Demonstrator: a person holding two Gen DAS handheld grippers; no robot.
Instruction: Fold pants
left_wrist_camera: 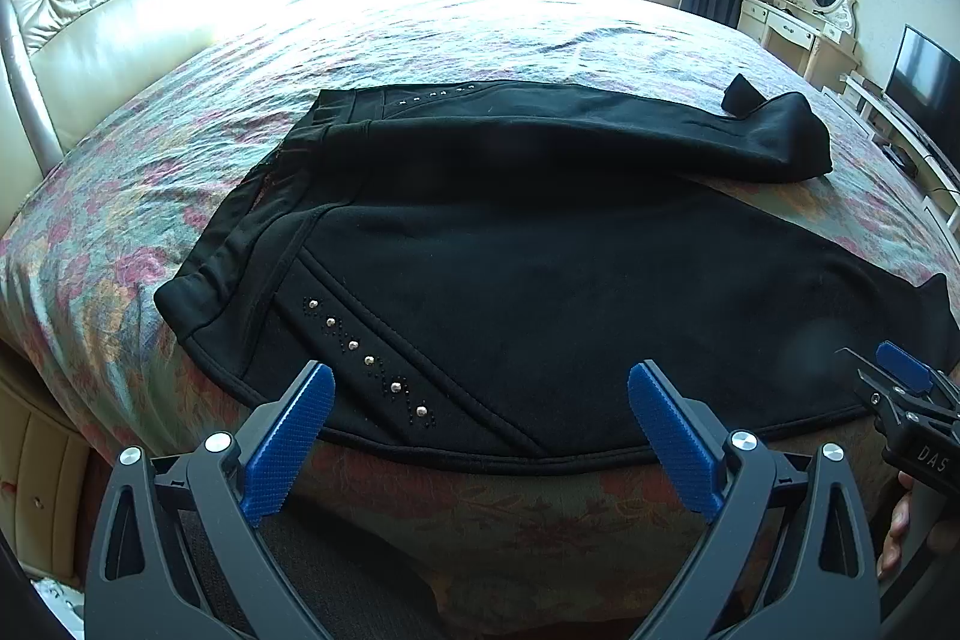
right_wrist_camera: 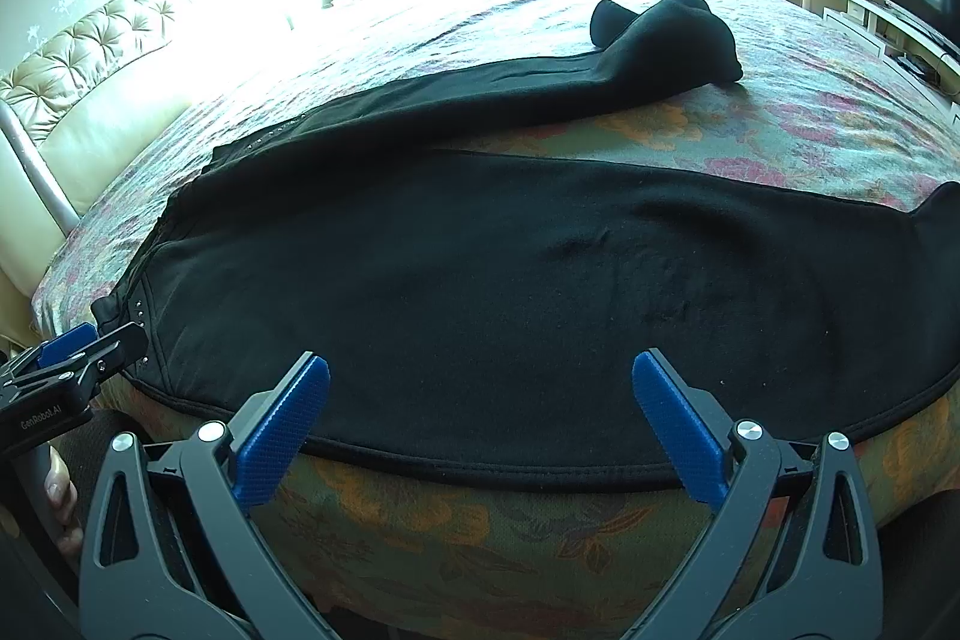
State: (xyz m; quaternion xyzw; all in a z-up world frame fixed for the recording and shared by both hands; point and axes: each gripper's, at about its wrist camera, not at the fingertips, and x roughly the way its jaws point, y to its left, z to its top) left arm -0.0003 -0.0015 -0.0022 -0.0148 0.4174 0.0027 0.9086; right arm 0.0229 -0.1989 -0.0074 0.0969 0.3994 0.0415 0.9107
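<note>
- Left gripper [left_wrist_camera: 480, 436] is hovering at the pants' [left_wrist_camera: 540, 292] near waistband side, jaws spread wide, gripping nothing.
- Pants are lying flat across the bed [left_wrist_camera: 420, 34], legs splayed rightward, apparently awaiting folding.
- Right gripper [right_wrist_camera: 480, 430] is hovering over the near leg hem, jaws likewise wide and empty.

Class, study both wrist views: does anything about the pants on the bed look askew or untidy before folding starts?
Yes. The black pants lie spread on the floral bedspread, but the far leg's end is bunched and curled up, not flat. The legs splay apart, leaving bedspread visible between them. Both grippers hover, jaws open.
</note>
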